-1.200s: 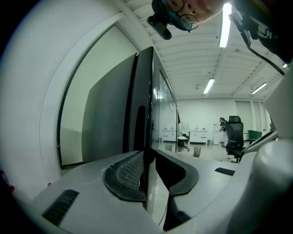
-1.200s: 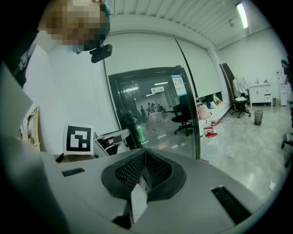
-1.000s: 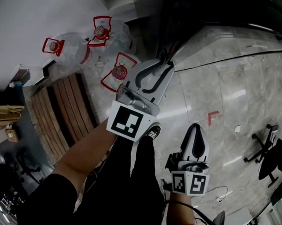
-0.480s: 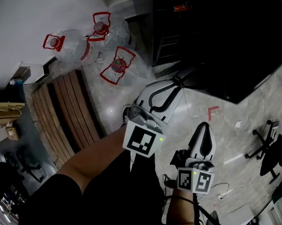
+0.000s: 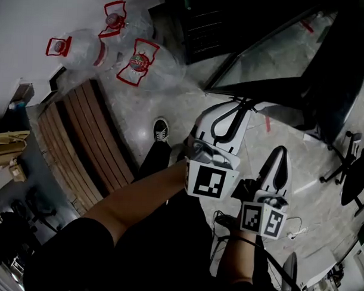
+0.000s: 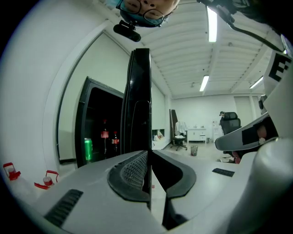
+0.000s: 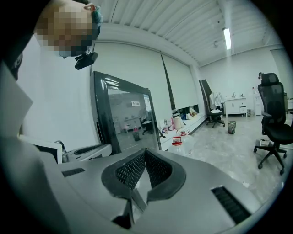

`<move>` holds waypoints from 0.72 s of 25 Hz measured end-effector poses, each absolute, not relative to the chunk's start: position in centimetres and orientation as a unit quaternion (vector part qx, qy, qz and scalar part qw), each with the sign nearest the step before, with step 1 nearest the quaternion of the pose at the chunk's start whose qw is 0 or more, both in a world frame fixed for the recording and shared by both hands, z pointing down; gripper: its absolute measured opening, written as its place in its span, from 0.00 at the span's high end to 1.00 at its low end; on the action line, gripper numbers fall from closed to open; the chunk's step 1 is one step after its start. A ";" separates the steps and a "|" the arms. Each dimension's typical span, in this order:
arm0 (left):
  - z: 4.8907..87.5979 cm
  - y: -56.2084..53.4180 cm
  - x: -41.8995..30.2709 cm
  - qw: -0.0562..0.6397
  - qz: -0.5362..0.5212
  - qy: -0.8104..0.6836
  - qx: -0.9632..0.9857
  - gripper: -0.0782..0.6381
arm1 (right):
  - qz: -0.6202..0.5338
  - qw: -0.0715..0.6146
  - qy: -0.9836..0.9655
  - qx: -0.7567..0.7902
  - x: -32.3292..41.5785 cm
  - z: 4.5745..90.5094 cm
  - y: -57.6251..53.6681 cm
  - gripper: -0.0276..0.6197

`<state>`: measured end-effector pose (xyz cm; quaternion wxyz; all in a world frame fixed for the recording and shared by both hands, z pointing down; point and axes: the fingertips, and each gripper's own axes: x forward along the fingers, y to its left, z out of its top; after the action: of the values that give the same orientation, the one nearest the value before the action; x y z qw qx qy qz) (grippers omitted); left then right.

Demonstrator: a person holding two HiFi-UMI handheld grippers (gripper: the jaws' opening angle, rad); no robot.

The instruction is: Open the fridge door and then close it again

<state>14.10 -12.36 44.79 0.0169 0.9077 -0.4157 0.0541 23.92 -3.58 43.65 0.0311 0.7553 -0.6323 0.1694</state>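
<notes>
The black fridge (image 5: pixel 213 20) stands open, and its glass door (image 5: pixel 280 56) is swung out to the right. In the left gripper view a green can (image 6: pixel 88 148) and bottles (image 6: pixel 110 137) show inside. My left gripper (image 5: pixel 241 105) is at the door's free edge (image 6: pixel 141 100). That thin black edge runs up between its jaws, which are closing and pinch it at the tips (image 6: pixel 149 154). My right gripper (image 5: pixel 281 151) hovers just right of the left one and away from the door. Its jaws are shut with nothing between them (image 7: pixel 145 151).
Big clear water jugs with red handles (image 5: pixel 140 63) lie on the floor left of the fridge. A slatted wooden bench (image 5: pixel 80 144) stands along the left. A black office chair (image 5: pixel 348 177) is at the far right. The person's shoe (image 5: pixel 161 130) is below the jugs.
The door has swung from nearly closed to wide open. Both grippers have moved down and right in the head view, the left one staying at the door's edge.
</notes>
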 end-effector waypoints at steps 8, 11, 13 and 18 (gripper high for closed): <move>45.0 -11.4 15.5 0.015 0.065 -0.432 0.899 0.84 | 0.163 0.021 -0.619 0.768 26.6 43.2 -1.0 0.93; 45.2 -11.2 16.0 0.015 0.065 -0.431 0.900 0.84 | 0.166 0.020 -0.616 0.770 27.2 43.6 -0.5 0.93; 45.1 -11.1 16.2 0.009 0.067 -0.428 0.901 0.84 | 0.167 0.020 -0.615 0.770 27.4 43.7 -0.3 0.93; 44.8 -11.1 16.2 0.004 0.064 -0.430 0.900 0.84 | 0.167 0.017 -0.615 0.771 27.5 43.5 -0.1 0.93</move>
<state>16.22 -11.09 44.81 0.0036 0.9004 -0.4302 0.0643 27.46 -0.06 43.54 0.0172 0.7707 -0.6148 0.1666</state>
